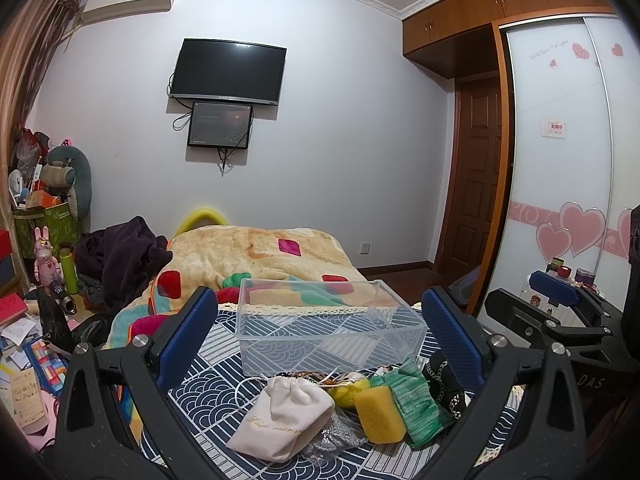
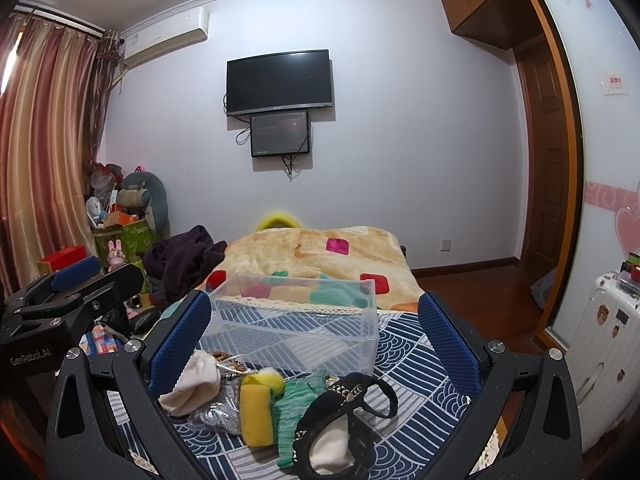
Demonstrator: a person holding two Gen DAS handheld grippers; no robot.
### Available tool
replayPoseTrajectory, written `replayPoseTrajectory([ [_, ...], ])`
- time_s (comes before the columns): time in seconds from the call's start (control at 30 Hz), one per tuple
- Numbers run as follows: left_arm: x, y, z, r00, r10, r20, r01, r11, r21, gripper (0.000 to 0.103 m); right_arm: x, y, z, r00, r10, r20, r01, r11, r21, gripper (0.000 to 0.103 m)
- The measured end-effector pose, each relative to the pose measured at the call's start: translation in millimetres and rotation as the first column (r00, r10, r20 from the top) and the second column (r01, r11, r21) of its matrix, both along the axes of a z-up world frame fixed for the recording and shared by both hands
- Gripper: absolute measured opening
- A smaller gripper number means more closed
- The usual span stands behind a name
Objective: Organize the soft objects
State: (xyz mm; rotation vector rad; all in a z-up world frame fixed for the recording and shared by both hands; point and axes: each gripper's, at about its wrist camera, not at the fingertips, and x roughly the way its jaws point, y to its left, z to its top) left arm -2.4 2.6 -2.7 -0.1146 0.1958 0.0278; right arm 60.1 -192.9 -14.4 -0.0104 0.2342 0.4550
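A clear plastic box stands empty on the blue patterned cloth. In front of it lies a pile of soft things: a cream drawstring pouch, a yellow sponge, a green knit cloth, a yellow ball, a silver mesh piece and a black chain-trimmed bag. My left gripper is open above the pouch and sponge. My right gripper is open above the green cloth and black bag. Neither holds anything.
A bed with a peach patterned blanket lies behind the box. A dark clothes heap and cluttered floor are at the left. A white suitcase and wardrobe are at the right.
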Motion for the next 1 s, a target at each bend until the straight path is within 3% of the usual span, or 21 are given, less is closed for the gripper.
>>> replayPoseTrajectory([
  [0.4, 6.6, -4.3, -7.5, 1.000, 0.003, -0.029, -0.001, 0.999, 0.040, 0.103, 9.0, -3.2, -6.4, 0.999, -0.007, -0.037, 0.007, 1.000, 0.002, 0.103],
  [0.6, 30.3, 0.2, -35.3, 0.988, 0.028, -0.153, -0.022, 0.999, 0.041, 0.103, 29.3, -15.8, -21.0, 0.991, -0.048, -0.121, 0.049, 0.999, 0.002, 0.103],
  [0.77, 48.8, 14.6, -63.1, 0.965, 0.033, -0.261, -0.040, 0.999, -0.019, 0.103, 47.1, -26.2, -37.4, 0.974, -0.054, -0.221, 0.059, 0.998, 0.015, 0.103],
  [1.0, 69.0, 31.5, -100.0, 0.919, 0.027, -0.394, -0.064, 0.995, -0.081, 0.087, 57.8, -24.7, -68.9, 0.934, -0.034, -0.355, 0.032, 0.999, -0.012, 0.103],
])
